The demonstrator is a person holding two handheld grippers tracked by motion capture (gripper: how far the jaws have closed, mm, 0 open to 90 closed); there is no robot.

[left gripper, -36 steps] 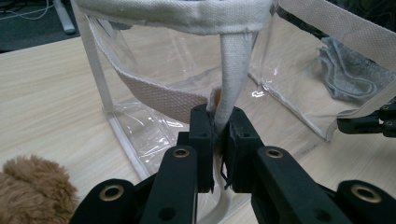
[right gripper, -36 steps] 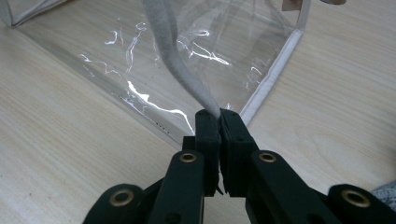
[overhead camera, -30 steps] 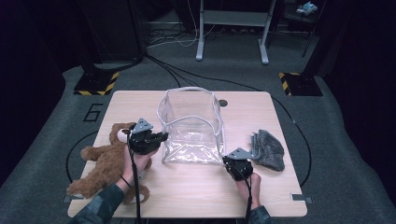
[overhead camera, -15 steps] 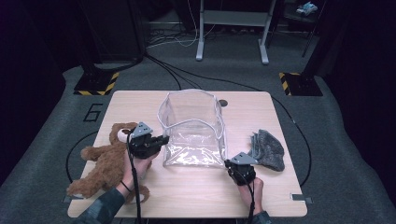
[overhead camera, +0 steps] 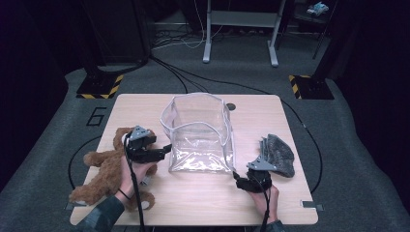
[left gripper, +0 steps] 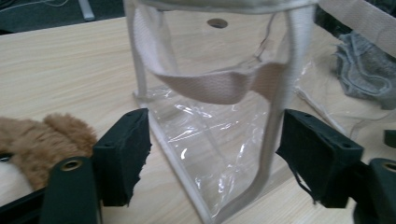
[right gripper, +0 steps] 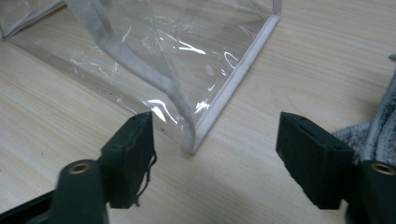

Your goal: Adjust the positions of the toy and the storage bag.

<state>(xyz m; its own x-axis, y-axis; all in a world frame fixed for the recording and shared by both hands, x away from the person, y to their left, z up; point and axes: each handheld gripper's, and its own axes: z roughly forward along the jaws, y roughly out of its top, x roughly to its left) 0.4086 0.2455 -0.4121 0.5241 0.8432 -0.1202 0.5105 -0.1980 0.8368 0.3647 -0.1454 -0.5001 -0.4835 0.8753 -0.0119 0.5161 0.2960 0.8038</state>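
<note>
The clear bag (overhead camera: 199,133) stands upright in the middle of the desk (overhead camera: 145,104), mouth up, and both my grippers sit at its near bottom corners, one to each side. My left gripper (overhead camera: 164,151) points across at the bag's left near edge; its jaws have just been opening and now stand released, with the bag's corner seam between them in the left gripper view but neither pad (left gripper: 125,154) pressing on it. My right gripper (overhead camera: 239,180) lies just off the bag's right near corner, jaws likewise freshly opened and holding nothing; in the right gripper view that corner sits between them, a little ahead of the pads (right gripper: 130,156). So the bag is free, resting on its own base. What matters for the next reach, I judge, is what lies outward of each hand: the teddy (overhead camera: 109,169) is right under and beside my left hand (overhead camera: 131,171), stretched along the desk's left edge with its head toward the bag, so the left is far nearer to it. The grey cloth (overhead camera: 280,154) lies just beyond my right gripper, to the bag's right, touching neither.
</note>
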